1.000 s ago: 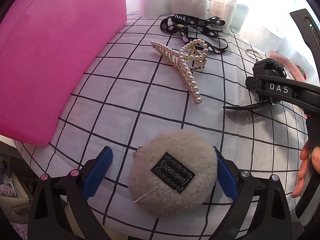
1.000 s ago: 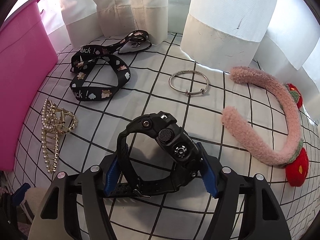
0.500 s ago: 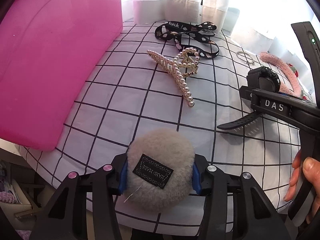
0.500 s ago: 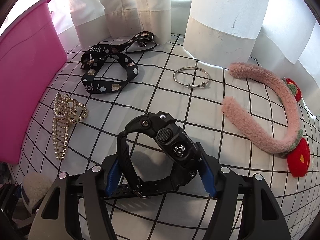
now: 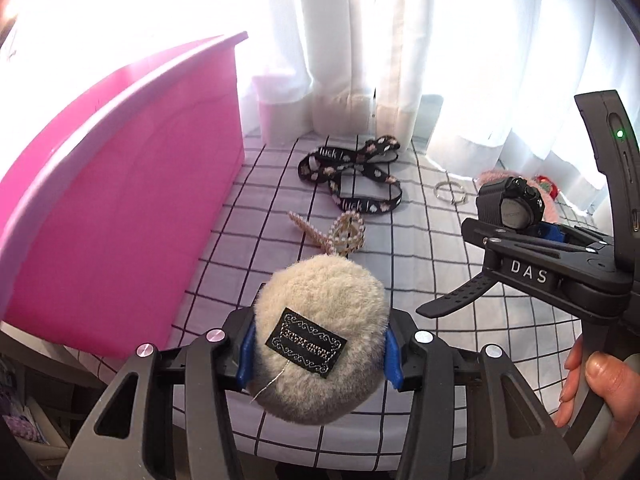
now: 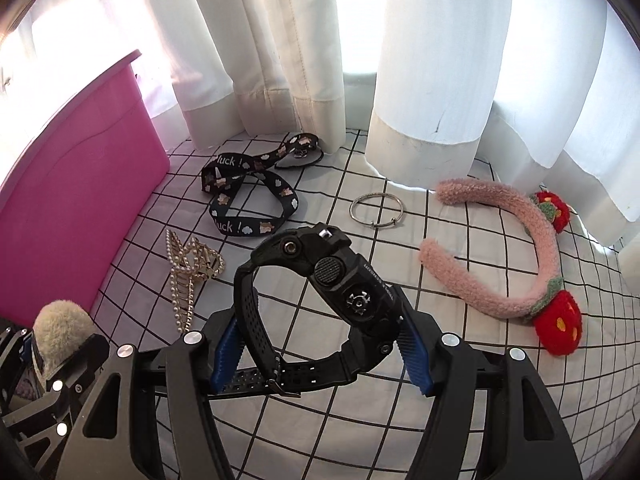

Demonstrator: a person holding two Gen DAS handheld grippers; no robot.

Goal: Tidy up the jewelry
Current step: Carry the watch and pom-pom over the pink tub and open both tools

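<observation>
Fluffy pouch (image 5: pixel 320 336) clamped in left gripper (image 5: pixel 318 354) jaws, off checked bed (image 5: pixel 460 356); watch (image 6: pixel 320 300) pinched in right gripper (image 6: pixel 320 354) jaws. Pink bin (image 5: pixel 120 216) at 10 o'clock (likely drop spot). Risk: soft fur slips; watch strap (image 6: pixel 280 380) dangling, may catch bin rim.

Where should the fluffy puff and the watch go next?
Probably over the rim of the pink bin. The left gripper grips the fluffy puff, the right gripper holds the black watch, both clear of the checked cloth.
</observation>
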